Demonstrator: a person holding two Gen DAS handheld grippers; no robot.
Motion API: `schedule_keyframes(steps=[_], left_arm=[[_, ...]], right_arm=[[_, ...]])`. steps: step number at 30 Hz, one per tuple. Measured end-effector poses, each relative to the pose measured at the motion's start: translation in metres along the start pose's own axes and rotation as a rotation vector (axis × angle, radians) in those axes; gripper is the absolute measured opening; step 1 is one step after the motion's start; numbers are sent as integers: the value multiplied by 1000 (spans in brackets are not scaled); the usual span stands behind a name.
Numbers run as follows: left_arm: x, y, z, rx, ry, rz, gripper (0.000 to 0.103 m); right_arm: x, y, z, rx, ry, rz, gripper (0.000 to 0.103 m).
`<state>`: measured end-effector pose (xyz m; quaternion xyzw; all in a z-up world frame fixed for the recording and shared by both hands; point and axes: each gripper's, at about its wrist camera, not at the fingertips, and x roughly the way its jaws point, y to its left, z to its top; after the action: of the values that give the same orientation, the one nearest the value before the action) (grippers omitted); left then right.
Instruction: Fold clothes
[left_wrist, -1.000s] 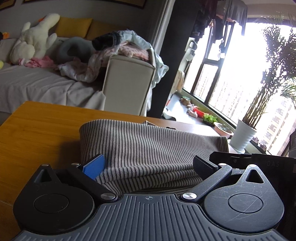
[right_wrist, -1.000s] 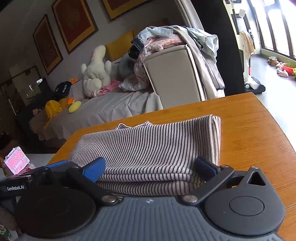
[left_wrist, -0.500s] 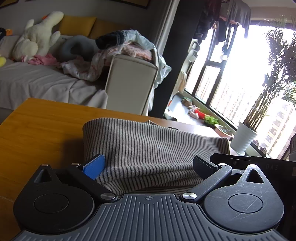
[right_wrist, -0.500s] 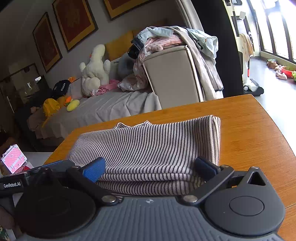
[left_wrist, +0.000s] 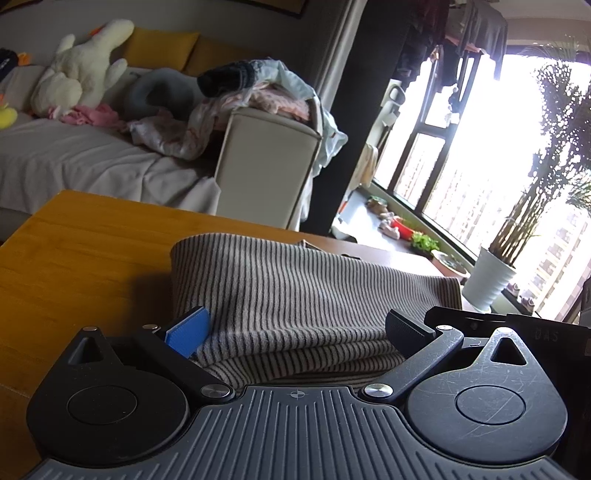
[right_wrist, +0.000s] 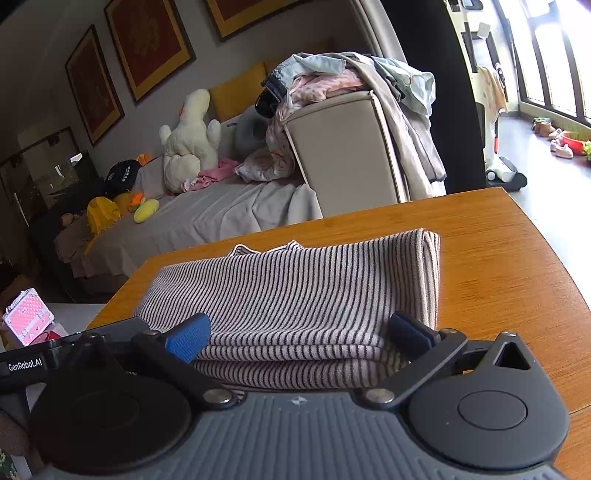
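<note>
A grey striped garment (left_wrist: 295, 295), folded into several layers, lies on the wooden table (left_wrist: 81, 258). My left gripper (left_wrist: 295, 332) is open, its blue-padded fingers (left_wrist: 188, 330) wide apart at the garment's near edge, the folded layers lying between them. My right gripper (right_wrist: 299, 332) is also open, its fingers (right_wrist: 188, 336) spread either side of the same garment (right_wrist: 295, 295) at its near edge. The right gripper's body shows at the far right of the left wrist view (left_wrist: 517, 328).
Beyond the table stands a beige armchair (right_wrist: 340, 147) heaped with clothes (right_wrist: 351, 74). A sofa (left_wrist: 74, 158) holds a white plush toy (left_wrist: 77, 81). A potted plant (left_wrist: 487, 280) stands by the window. The table's right edge (right_wrist: 546, 236) is near.
Both grippers have stayed at the garment's near edge with the fingers spread. The left wrist view has tilted slightly, showing more table on the left.
</note>
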<state>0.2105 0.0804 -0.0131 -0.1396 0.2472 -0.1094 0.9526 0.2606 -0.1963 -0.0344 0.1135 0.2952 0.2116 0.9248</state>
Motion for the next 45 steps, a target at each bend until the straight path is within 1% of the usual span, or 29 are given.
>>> schedule_keyframes(steps=[4,12,20,27,30,36,45], left_arm=[[1,0,0,-6,3,2,103],[2,1,2,-12,7,4,103],[0,4,1,-26,0,5,103],[-5,5,-1,-38,-5,14,103],[-8,5,-3,-44,-9,21,103],[-8,7,-3,-61,-4,30,103],[-7,6,-3,-46,7,54,103]], right_arm=[[4,2,2,-28,34,1,103],[-2,-6,0,17,7,38,103],[-3,-5,-1,13,3,30,103],[2,7,-1,-54,37,-4,103],[1,7,-2,-55,35,0,103],[3,14,-2,-95,43,-38,103],[0,16,-6,-97,37,-51,103]])
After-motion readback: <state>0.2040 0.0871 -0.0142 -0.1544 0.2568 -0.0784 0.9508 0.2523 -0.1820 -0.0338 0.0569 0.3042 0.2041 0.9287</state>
